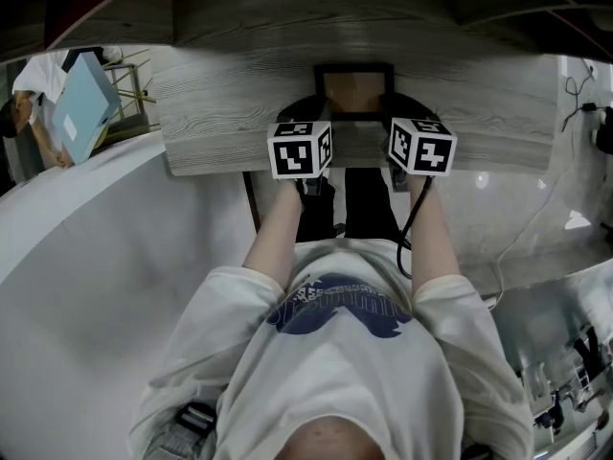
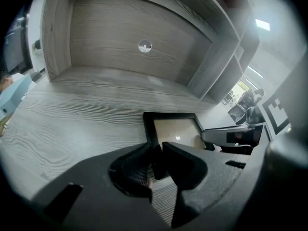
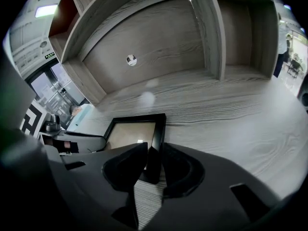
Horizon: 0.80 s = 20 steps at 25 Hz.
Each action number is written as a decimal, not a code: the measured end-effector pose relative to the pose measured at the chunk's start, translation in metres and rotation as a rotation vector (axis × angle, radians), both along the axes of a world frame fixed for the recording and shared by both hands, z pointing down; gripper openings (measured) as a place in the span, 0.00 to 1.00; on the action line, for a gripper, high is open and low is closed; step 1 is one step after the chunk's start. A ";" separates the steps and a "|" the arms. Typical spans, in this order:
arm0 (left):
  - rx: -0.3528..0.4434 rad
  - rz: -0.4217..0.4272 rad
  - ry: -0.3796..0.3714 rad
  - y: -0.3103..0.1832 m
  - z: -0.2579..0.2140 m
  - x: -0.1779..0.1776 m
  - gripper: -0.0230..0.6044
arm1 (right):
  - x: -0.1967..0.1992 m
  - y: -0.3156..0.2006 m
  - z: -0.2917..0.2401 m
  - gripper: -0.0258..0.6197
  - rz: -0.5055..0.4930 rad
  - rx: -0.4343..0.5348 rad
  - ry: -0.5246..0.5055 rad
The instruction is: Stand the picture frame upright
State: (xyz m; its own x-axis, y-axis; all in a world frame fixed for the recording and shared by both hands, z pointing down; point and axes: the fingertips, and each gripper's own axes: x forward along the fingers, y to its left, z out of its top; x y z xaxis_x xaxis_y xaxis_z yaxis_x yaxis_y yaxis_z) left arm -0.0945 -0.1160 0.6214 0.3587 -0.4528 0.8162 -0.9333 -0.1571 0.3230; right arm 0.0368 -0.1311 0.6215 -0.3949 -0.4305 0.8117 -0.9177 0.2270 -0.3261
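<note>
A black picture frame [image 1: 353, 89] with a tan panel lies flat on the grey wooden desk [image 1: 220, 113], just beyond my two marker cubes. In the left gripper view its near left corner [image 2: 156, 160] sits between the jaws of my left gripper [image 2: 155, 163], which are shut on that rim. My right gripper [image 3: 153, 165] is shut on the frame's right rim [image 3: 158, 134], close to the near corner. Each gripper view shows the other gripper across the frame: the right one [image 2: 231, 137] and the left one [image 3: 72, 141]. In the head view the fingertips are hidden under the cubes.
A wooden shelf unit closes the back of the desk, with a round cable hole [image 2: 145, 46] in its rear panel and an upright divider [image 3: 211, 32] on the right. The desk's front edge [image 1: 239, 169] is near my body. A person with a light blue folder [image 1: 81, 103] stands far left.
</note>
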 end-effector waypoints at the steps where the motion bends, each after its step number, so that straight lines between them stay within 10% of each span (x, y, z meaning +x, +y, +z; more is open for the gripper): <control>1: 0.002 -0.002 0.005 -0.001 0.000 0.000 0.17 | 0.001 -0.001 0.000 0.17 0.006 0.001 -0.004; 20: 0.144 0.099 -0.005 -0.023 -0.041 0.020 0.17 | 0.023 -0.011 -0.046 0.15 0.064 0.188 -0.030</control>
State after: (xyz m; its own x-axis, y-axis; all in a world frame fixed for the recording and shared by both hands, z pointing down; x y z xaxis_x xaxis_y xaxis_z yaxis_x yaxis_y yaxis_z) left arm -0.0748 -0.1394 0.5809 0.4039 -0.5278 0.7472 -0.9123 -0.2928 0.2863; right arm 0.0601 -0.1421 0.5755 -0.3851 -0.5986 0.7025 -0.9225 0.2283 -0.3112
